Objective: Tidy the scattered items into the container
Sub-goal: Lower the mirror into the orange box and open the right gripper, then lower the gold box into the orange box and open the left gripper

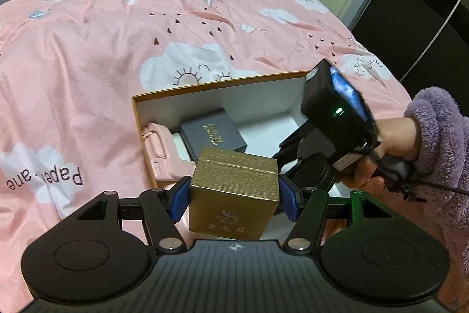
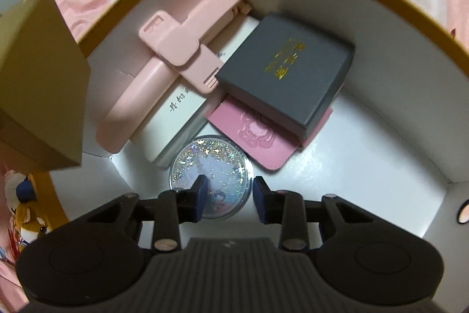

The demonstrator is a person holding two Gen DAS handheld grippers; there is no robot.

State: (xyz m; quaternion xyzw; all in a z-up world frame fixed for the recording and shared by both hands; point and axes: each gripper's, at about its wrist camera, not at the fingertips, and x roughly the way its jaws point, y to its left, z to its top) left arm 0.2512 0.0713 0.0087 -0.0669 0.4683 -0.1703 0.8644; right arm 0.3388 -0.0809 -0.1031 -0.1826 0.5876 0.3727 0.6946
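Our left gripper [image 1: 233, 195] clamps the gold box [image 1: 234, 192] near the container [image 1: 140, 119]; our right gripper [image 2: 229, 199] hangs unclenched over the glitter disc [image 2: 211, 175]. Next we lower the box into the free right-hand floor.

We see a gold box [image 1: 233, 195] of finely ribbed, faintly shiny card, a matt grey box [image 2: 288, 78] with foil lettering, a smooth pink plastic holder [image 2: 164, 69], a glossy glitter disc [image 2: 211, 166], and soft printed cloth on the bed [image 1: 102, 63].
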